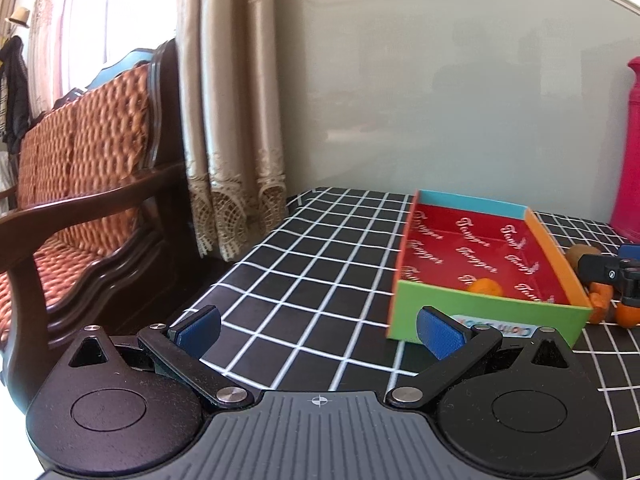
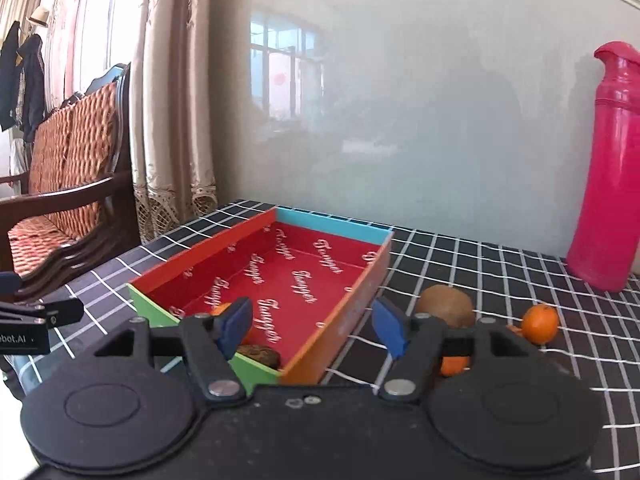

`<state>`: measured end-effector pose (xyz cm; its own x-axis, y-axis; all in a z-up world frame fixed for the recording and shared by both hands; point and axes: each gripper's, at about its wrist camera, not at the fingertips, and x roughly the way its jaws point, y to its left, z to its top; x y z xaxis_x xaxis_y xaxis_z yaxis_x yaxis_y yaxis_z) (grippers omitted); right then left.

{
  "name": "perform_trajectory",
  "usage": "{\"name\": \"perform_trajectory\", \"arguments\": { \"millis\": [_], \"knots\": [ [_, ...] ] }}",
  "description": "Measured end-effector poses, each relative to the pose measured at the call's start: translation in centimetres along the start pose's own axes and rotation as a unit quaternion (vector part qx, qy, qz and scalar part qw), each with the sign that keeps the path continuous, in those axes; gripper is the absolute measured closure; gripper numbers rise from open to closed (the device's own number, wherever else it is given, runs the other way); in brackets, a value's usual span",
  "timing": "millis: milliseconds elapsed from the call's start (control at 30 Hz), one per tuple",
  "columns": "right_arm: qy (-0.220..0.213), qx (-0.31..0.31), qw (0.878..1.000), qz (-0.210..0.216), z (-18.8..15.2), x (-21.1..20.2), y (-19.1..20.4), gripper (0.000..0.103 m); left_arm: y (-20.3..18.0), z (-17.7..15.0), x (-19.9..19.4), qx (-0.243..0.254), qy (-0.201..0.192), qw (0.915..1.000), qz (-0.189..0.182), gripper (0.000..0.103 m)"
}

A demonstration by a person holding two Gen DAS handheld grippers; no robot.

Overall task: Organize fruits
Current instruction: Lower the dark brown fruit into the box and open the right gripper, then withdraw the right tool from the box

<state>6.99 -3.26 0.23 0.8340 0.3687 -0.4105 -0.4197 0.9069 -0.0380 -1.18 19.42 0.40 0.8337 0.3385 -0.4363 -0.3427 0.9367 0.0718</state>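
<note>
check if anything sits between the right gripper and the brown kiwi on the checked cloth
Nothing visible does. The brown kiwi lies just beyond the open right gripper, outside the colourful cardboard box's orange wall.

This is looking like a living room in a home. A wooden sofa (image 1: 80, 184) with orange woven cushions is standing beside long beige curtains (image 1: 228, 120) with lace hems, and daylight is coming through the window (image 2: 60, 40). Coats (image 2: 24, 76) and a hat (image 2: 39, 16) are hanging behind. A checked cloth is covering the bench (image 1: 304, 280).
</note>
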Motion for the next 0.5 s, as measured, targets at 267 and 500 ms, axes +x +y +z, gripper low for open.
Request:
{"name": "perform_trajectory", "arguments": {
  "millis": [267,500],
  "knots": [
    [-0.012,0.023,0.999,-0.042,-0.1,-1.9,-3.8,0.028,-2.8,0.5,-0.2,0.018,-0.006,0.9996,-0.023,0.0],
    [-0.013,0.053,0.995,-0.08,-0.6,-3.5,-7.8,0.028,-5.5,0.8,-0.5,0.034,-0.012,0.9982,-0.047,0.0]
  ]
}}
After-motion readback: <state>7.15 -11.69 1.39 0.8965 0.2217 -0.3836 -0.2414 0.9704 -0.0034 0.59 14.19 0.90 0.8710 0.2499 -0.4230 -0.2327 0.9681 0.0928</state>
